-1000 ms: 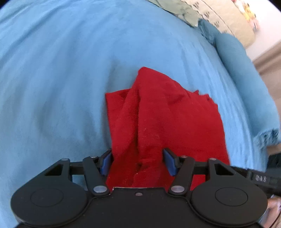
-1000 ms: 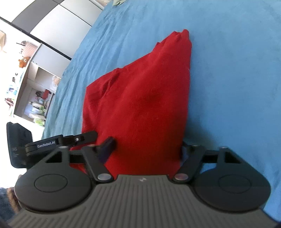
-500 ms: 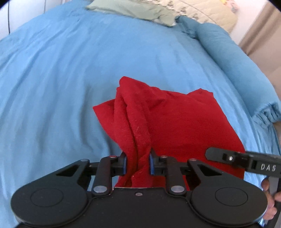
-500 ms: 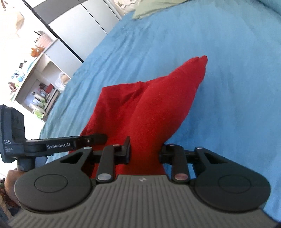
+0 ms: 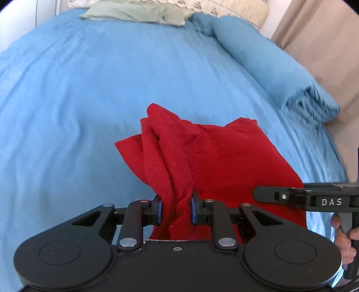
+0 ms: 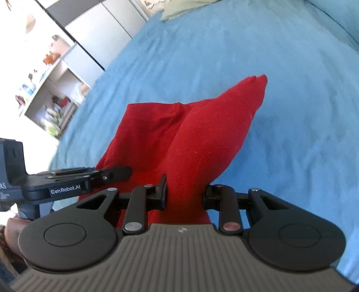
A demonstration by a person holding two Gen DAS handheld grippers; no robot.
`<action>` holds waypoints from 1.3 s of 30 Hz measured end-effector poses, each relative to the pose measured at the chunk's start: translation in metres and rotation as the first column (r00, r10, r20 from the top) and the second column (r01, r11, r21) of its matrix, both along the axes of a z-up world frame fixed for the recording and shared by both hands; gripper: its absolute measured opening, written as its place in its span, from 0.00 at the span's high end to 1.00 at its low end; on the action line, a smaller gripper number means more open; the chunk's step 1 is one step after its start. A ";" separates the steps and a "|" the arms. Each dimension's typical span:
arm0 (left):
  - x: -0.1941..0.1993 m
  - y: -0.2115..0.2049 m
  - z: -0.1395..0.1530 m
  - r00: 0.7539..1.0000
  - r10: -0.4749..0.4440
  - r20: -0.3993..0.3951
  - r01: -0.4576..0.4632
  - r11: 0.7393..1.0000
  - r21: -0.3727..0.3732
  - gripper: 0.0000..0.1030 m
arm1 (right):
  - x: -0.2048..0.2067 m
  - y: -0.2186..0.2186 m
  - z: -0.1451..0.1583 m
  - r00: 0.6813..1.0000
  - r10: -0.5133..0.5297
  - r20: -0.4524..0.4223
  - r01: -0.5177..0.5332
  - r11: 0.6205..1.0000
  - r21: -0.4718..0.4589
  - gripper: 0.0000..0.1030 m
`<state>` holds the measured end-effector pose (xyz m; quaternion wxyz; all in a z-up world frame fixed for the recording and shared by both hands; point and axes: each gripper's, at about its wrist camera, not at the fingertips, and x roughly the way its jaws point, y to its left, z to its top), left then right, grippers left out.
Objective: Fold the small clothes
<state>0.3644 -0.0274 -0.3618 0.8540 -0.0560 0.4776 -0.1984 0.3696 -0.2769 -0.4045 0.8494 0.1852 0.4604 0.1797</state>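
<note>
Left wrist view showed a bed [image 5: 89, 94] spread with a soft, faintly creased blue cover that filled most of the frame. At its far edge lay a pale green cloth [image 5: 139, 13] and a patterned cream pillow [image 5: 235, 6]; along the right ran a rolled blue blanket [image 5: 269, 65] with a gathered end, and beyond it hung a tan curtain [image 5: 320, 38]. The right wrist view took in grey cupboard doors [image 6: 101, 24] and open white shelves [image 6: 49, 85] with small blurred objects at the far left of the room.

A red garment [image 5: 224, 157], a fuzzy knit, lay on the cover just ahead of both tools, its near edge lifted into bunched vertical folds and its far corners drooping to points. The left gripper [image 5: 175, 210] had its blue-padded fingers [image 5: 158, 210] closed narrowly on a twisted bunch of that cloth. The right gripper [image 6: 185, 194] pinched a thick rounded fold of the garment [image 6: 202, 139] between its black fingers [image 6: 162, 191]. In each view, the other tool stood just beside, over the garment's near edge.
</note>
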 end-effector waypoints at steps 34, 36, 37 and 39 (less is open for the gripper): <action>-0.108 -0.023 0.181 0.973 0.141 0.183 -0.160 0.983 0.094 0.03 | -0.142 -0.035 0.183 0.970 -0.139 0.201 0.172 0.972 -0.159 0.00; -0.136 -0.020 0.214 0.965 0.176 0.193 -0.193 0.978 0.077 0.01 | -0.169 -0.032 0.218 0.966 -0.149 0.209 0.189 0.964 -0.189 0.00; -0.149 -0.017 0.228 0.961 0.193 0.199 -0.210 0.975 0.069 0.00 | -0.181 -0.030 0.231 0.965 -0.155 0.212 0.200 0.957 -0.210 0.00; -0.177 -0.014 0.255 0.957 0.212 0.199 -0.229 0.971 0.066 0.00 | -0.208 -0.026 0.259 0.960 -0.181 0.211 0.237 0.931 -0.278 0.00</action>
